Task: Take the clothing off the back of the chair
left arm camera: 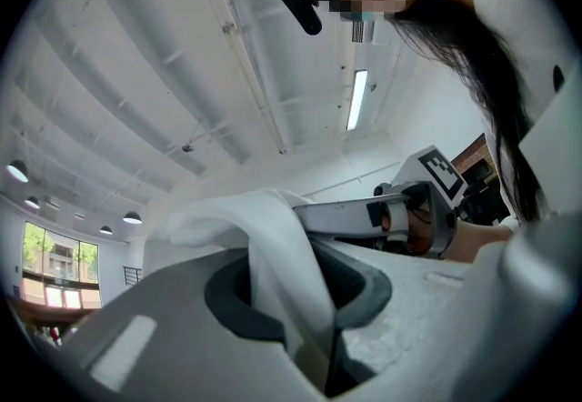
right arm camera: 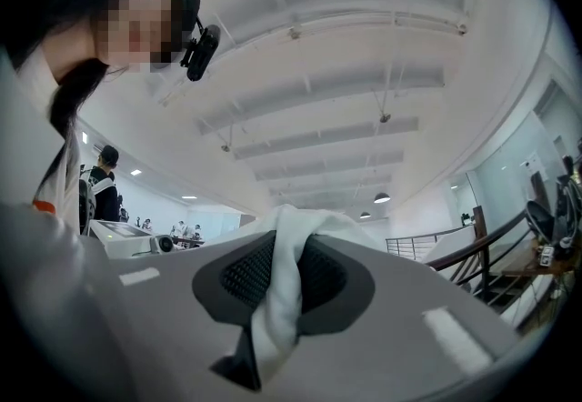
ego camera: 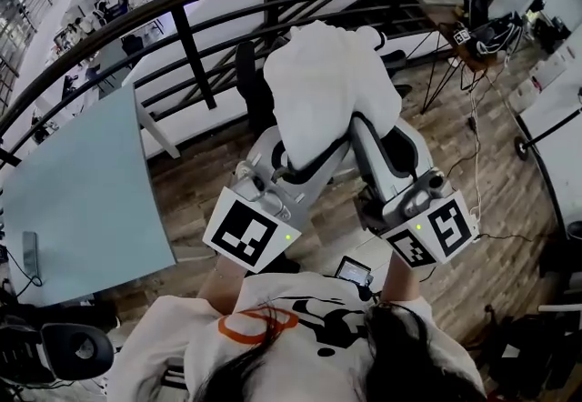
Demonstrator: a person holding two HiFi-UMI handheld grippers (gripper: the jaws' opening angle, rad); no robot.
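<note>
The white clothing (ego camera: 327, 91) is held up in front of the person, bunched into a rounded heap, and is gripped from below at two places. In the left gripper view the left tongs (left arm camera: 305, 300) are seen pinching a fold of the cloth, which is pressed between the dark pads and runs up and over the left-hand jaw. In the right gripper view the right tongs (right arm camera: 282, 286) are likewise closed on a twisted strip of the same cloth, which is squeezed between the ribbed pads and spills over their top. In the head view both tongs are angled towards each other, with the left marker cube (ego camera: 250, 235) and the right marker cube (ego camera: 435, 232) nearest the person's white shirt (ego camera: 300, 327), on which an orange and black print is seen. A dark chair (ego camera: 250, 86) is seen just behind and to the left of the clothing; whether the cloth touches it cannot be told. A dark curved railing (ego camera: 182, 36) is seen beyond the clothing, a pale blue table (ego camera: 82, 182) lies at the left, and a wooden floor (ego camera: 482, 200) is spread beneath. A long ceiling light (left arm camera: 356, 100) is seen overhead in the left gripper view
</note>
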